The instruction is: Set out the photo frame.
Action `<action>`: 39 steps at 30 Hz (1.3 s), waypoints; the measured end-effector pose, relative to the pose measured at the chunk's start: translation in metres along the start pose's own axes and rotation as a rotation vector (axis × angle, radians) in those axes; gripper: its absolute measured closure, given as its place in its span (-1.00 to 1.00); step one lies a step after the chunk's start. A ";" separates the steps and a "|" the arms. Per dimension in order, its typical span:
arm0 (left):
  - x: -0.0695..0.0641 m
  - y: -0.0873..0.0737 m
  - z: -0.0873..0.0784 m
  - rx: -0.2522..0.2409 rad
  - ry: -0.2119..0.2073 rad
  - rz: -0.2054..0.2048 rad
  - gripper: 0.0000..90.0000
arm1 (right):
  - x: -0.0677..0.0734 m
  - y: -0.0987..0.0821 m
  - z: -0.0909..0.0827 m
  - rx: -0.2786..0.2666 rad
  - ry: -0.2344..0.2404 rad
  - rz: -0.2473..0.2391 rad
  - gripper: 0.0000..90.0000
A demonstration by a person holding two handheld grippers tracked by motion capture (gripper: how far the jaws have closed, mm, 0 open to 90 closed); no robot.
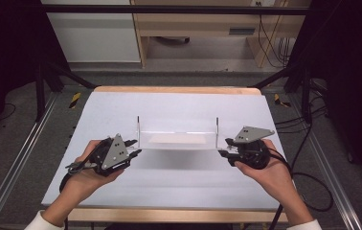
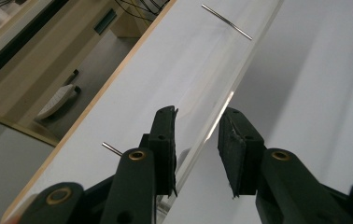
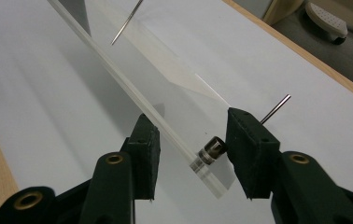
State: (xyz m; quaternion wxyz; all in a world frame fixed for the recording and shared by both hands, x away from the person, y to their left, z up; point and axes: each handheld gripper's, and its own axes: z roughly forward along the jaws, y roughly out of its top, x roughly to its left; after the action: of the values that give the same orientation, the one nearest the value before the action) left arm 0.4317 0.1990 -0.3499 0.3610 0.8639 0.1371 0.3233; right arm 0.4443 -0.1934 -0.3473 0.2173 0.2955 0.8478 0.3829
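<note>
A clear acrylic plate (image 1: 176,139) lies across the middle of the white table, with a thin metal rod (image 1: 138,128) upright at its left end and another (image 1: 217,128) at its right end. My left gripper (image 1: 133,147) is at the left end. In the left gripper view its jaws (image 2: 198,126) straddle the plate (image 2: 212,70), with a narrow gap at the right pad (image 2: 230,149). My right gripper (image 1: 227,147) holds the right end. In the right gripper view its jaws (image 3: 193,126) are shut across the plate (image 3: 165,70), one pad against a small metal stud (image 3: 212,148).
A white sheet (image 1: 179,182) covers the table, which has a wooden edge (image 1: 174,89) at the back. Metal frame rails (image 1: 16,158) run along both sides, and cables (image 1: 308,182) trail at the right. A wooden cabinet (image 1: 203,24) stands beyond the table.
</note>
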 end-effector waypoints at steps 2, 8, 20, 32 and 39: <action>0.001 0.000 0.002 0.013 0.003 0.004 0.47 | 0.000 0.000 0.000 0.000 0.000 0.003 0.24; 0.004 0.002 0.005 0.032 -0.010 0.002 0.50 | 0.000 0.000 0.000 -0.006 0.003 -0.005 0.25; 0.014 0.007 0.005 0.046 -0.035 -0.018 0.50 | -0.008 -0.011 0.007 -0.071 -0.016 -0.033 0.28; 0.028 0.015 0.008 0.059 -0.059 -0.025 0.50 | -0.016 0.004 0.005 -0.029 0.003 -0.009 0.31; 0.047 0.024 0.011 0.069 -0.089 -0.039 0.48 | -0.026 0.014 0.006 -0.035 0.003 0.001 0.31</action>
State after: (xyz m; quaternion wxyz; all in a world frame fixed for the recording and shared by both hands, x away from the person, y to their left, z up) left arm 0.4746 0.1980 -0.3171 0.3429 0.8865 0.1489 0.2726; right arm 0.4715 -0.1997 -0.3361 0.2212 0.2916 0.8412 0.3981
